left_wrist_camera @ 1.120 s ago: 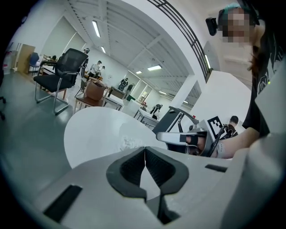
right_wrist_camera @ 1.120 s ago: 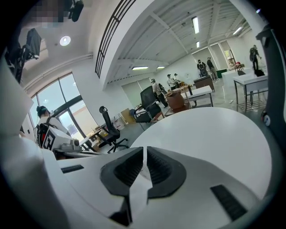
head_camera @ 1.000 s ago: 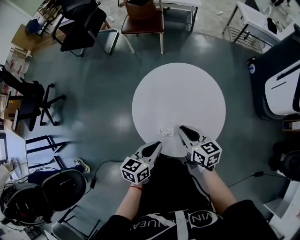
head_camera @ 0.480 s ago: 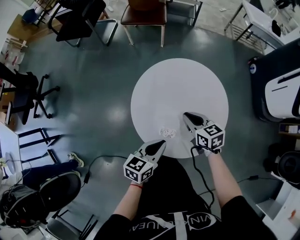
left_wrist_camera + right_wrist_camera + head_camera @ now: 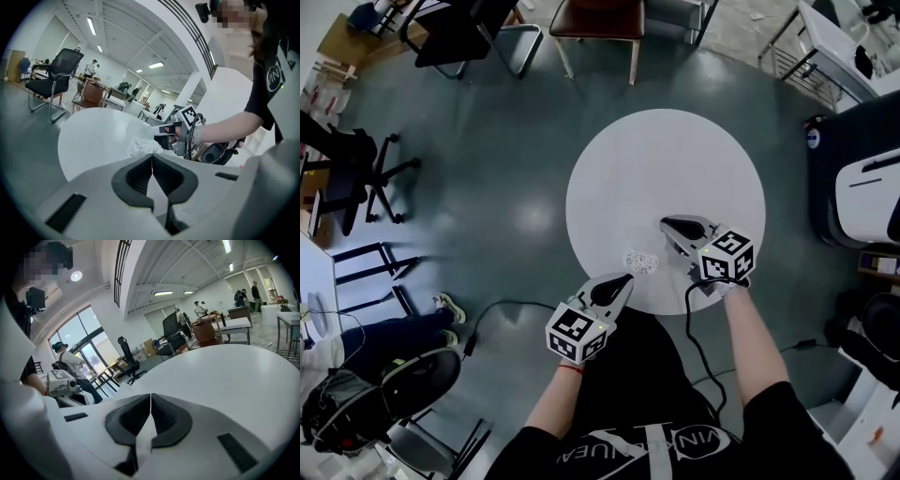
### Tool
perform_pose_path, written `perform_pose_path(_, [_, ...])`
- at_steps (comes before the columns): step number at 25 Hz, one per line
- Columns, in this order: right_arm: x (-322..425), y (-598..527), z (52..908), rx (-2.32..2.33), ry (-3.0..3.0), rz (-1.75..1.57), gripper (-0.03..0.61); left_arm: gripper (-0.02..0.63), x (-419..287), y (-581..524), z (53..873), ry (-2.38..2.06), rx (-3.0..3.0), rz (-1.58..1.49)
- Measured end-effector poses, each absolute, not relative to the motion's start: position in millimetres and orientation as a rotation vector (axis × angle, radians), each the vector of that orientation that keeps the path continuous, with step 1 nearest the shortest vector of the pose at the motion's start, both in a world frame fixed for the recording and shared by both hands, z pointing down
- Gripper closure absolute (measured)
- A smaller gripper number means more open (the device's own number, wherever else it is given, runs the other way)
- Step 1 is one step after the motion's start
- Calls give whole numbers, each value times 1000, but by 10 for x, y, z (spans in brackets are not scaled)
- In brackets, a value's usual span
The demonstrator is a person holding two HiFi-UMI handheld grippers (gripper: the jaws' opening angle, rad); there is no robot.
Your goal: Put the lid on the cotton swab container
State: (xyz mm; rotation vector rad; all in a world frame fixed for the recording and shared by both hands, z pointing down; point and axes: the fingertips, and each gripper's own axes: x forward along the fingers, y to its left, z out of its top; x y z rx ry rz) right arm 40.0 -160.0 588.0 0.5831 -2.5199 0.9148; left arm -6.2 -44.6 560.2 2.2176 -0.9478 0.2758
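The container (image 5: pixel 639 262), a small white frilly-looking thing, is sitting on the table (image 5: pixel 675 159) near its front edge, roughly between the two tools. The left gripper (image 5: pixel 622 281) is hovering at the table edge just short of it, jaws pressed together on nothing. The right gripper (image 5: pixel 668 224) is hanging over the table near the container. Its jaws are closing tip to tip, and they are empty too.

The lid is not showing clearly in any view; it may be too small to pick out.

With both tools closed, either one coming in now is likely to shove the container rather than grasp it. Being this near the rim, a nudge towards the person risks sending it off the table or tipping it and spilling swabs.
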Motion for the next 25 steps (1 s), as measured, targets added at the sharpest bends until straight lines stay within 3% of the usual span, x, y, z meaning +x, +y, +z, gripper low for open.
perform_pose_path(12, [381,-1625,5575,460,-2651,1048,569,604,-53,-509,5628,-927,2227,296])
perform_pose_path(13, [381,-1633,5530,455,-2659,1119,555,604,-52,-517,5622,-926,2228,298])
perform_pose_path(15, [353,-1606,5475,411,-2656,1235,446,604,-53,-528,5613,-924,2230,300])
perform_pose_path(19, [297,-1463,5671,316,-2541,1310,420,604,-41,-513,5639,-919,2232,308])
perform_pose_path(25, [294,-1386,5585,282,-2583,1246,466,604,-24,-556,5639,-930,2210,297])
